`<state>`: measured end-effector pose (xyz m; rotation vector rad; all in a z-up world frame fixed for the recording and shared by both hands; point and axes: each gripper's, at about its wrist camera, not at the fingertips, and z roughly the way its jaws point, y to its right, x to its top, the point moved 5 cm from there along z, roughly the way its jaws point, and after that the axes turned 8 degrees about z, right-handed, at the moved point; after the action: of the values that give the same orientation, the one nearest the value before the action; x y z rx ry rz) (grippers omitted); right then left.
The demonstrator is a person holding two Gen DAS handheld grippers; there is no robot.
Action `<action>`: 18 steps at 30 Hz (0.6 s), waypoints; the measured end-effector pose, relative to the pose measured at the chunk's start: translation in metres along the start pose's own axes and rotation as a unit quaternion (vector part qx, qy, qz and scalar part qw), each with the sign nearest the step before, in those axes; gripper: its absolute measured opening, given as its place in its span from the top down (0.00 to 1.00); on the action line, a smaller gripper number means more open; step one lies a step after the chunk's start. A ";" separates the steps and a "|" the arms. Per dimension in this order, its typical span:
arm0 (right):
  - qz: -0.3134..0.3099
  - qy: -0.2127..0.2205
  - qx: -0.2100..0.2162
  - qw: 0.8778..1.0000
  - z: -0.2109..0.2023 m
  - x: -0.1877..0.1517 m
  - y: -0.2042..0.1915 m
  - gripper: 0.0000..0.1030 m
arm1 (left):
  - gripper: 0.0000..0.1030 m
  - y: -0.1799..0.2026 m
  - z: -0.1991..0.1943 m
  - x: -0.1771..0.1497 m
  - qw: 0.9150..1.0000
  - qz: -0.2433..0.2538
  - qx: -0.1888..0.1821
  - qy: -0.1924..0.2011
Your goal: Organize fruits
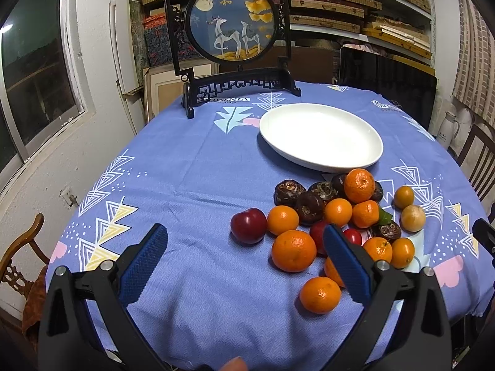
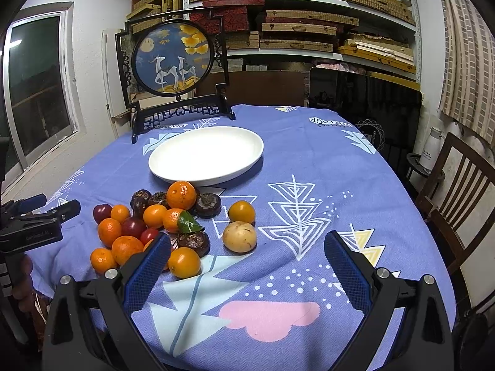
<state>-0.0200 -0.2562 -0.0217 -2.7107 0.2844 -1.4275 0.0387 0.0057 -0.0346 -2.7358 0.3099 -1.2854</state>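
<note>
A pile of fruit lies on the blue tablecloth: several oranges [image 1: 294, 249] [image 2: 181, 194], red plums [image 1: 248, 225] [image 2: 102, 212], dark brown water chestnuts [image 1: 289, 191] [image 2: 208, 204] and a pale yellow fruit [image 1: 413, 218] [image 2: 239, 236]. An empty white oval plate [image 1: 321, 136] [image 2: 206, 153] sits just behind the pile. My left gripper [image 1: 244, 241] is open and empty, above the cloth at the pile's near left. My right gripper [image 2: 247, 249] is open and empty, near the pile's right side. The left gripper also shows at the right wrist view's left edge [image 2: 37, 216].
A round deer picture in a black wooden stand [image 1: 232, 27] [image 2: 173, 58] stands at the table's back. Wooden chairs [image 2: 458, 191] [image 1: 18, 262] flank the table. Shelves with boxes [image 2: 309, 24] fill the back wall. A window [image 1: 31, 71] is on the left.
</note>
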 end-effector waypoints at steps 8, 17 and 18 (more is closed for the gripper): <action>-0.003 -0.005 0.004 1.000 0.001 -0.006 -0.002 0.04 | 0.04 -0.002 0.001 -0.002 1.000 -0.003 0.000 -0.002; -0.003 -0.005 0.004 1.000 -0.001 -0.005 -0.003 0.04 | 0.04 -0.003 0.001 -0.003 1.000 -0.004 0.001 -0.002; -0.003 -0.005 0.004 1.000 -0.001 -0.005 -0.003 0.04 | 0.04 -0.003 0.001 -0.003 1.000 -0.004 0.001 -0.002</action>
<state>-0.0228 -0.2526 -0.0249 -2.7146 0.2697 -1.4130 0.0384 0.0090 -0.0367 -2.7402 0.2979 -1.2809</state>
